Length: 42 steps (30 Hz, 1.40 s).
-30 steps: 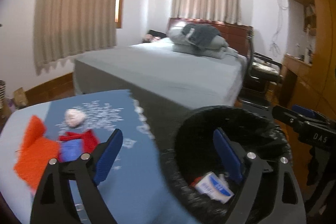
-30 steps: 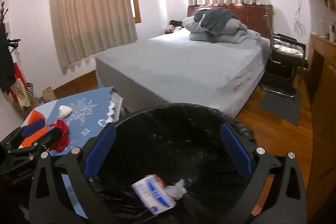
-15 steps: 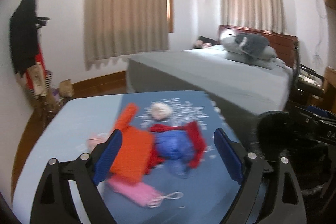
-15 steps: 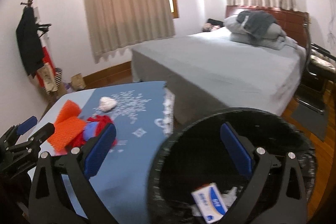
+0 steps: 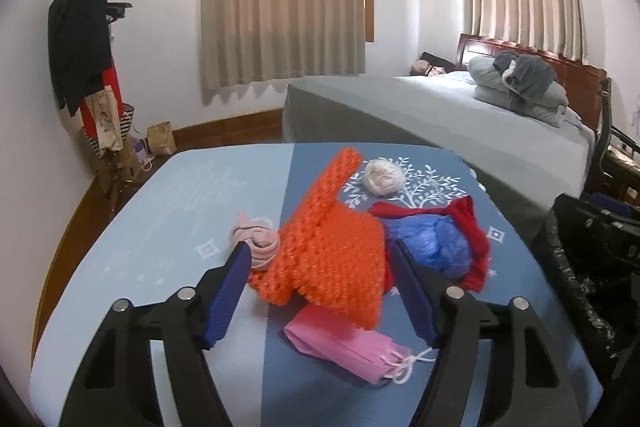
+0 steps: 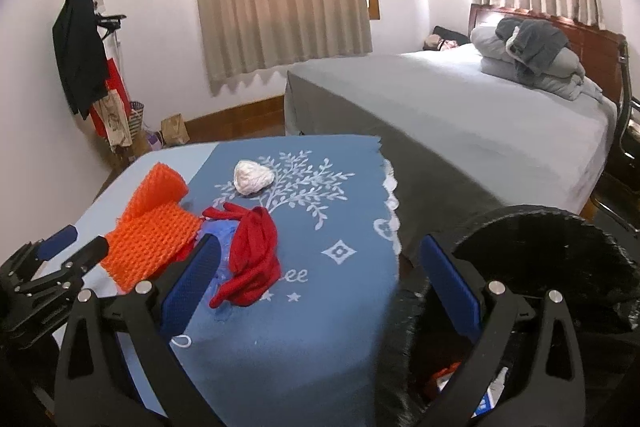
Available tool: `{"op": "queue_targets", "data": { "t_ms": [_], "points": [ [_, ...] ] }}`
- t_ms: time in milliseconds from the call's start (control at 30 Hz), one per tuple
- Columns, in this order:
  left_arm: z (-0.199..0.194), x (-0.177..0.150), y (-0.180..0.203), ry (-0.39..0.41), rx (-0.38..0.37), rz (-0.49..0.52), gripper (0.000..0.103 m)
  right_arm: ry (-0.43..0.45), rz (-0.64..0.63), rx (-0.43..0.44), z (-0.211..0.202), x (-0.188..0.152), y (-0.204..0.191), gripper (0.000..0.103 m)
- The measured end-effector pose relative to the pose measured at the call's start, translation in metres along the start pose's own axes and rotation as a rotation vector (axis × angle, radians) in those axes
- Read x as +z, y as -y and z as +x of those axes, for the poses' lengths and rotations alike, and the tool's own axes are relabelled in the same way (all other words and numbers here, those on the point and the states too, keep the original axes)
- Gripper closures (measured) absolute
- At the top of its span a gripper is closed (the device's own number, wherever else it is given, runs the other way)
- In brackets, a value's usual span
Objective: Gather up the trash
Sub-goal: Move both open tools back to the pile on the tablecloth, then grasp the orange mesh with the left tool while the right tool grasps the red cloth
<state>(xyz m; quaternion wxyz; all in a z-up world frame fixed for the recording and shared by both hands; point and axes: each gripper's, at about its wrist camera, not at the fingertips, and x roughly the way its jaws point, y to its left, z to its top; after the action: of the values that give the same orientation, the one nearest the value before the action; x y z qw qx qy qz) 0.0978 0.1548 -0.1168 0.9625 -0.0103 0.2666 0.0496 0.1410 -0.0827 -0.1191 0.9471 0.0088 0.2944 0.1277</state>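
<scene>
Several pieces of trash lay on the table (image 5: 192,211) while you were in the picking step. Your left gripper (image 5: 320,291) was closing around the orange net (image 5: 332,259), which lay in the middle of the table, but its pads did not press it yet. Just beside it lay a pink ball (image 5: 256,239), a pink mask (image 5: 344,347) near the front edge, a blue bag (image 5: 432,243), a red cloth (image 6: 256,255) and a white ball (image 5: 382,177) toward the far edge. Your right gripper (image 6: 320,287) stood apart and empty, over the right edge. The black bin (image 6: 552,243) stood just beside that edge. Next, I think, you needed to close fully on the net, lift it clear of the other pieces and carry it to the bin.
</scene>
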Motion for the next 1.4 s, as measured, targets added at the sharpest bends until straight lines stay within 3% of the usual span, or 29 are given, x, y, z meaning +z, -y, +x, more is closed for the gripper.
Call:
{"op": "queue_targets", "data": {
  "t_ms": [333, 500, 633, 833, 1033, 1100, 1300, 1400],
  "points": [
    [0.01, 0.002, -0.011, 0.003, 0.012, -0.011, 0.037, -0.068, -0.022, 0.033, 0.05, -0.003, -0.02, 0.008],
    [0.015, 0.007, -0.014, 0.006, 0.014, -0.021, 0.037, -0.095, -0.027, 0.056, 0.069, 0.005, -0.024, 0.021],
    [0.022, 0.014, -0.016, 0.01, 0.011, -0.023, 0.037, -0.103, -0.021, 0.072, 0.08, 0.012, -0.025, 0.026],
    [0.041, 0.022, -0.015, -0.01, -0.017, -0.022, 0.04, -0.149, -0.029, 0.124, 0.097, 0.017, -0.03, 0.041],
    [0.061, 0.026, -0.014, -0.048, -0.044, -0.01, 0.045, -0.192, -0.038, 0.205, 0.105, 0.017, -0.035, 0.076],
    [0.067, 0.027, -0.016, -0.065, -0.048, -0.017, 0.052, -0.191, -0.037, 0.222, 0.104, 0.018, -0.036, 0.088],
    [0.077, 0.028, -0.022, -0.09, -0.068, -0.034, 0.081, -0.15, -0.027, 0.239, 0.089, 0.026, -0.033, 0.091],
    [0.075, 0.028, -0.024, -0.091, -0.074, -0.042, 0.089, -0.122, -0.02, 0.245, 0.079, 0.032, -0.032, 0.091]
  ]
}}
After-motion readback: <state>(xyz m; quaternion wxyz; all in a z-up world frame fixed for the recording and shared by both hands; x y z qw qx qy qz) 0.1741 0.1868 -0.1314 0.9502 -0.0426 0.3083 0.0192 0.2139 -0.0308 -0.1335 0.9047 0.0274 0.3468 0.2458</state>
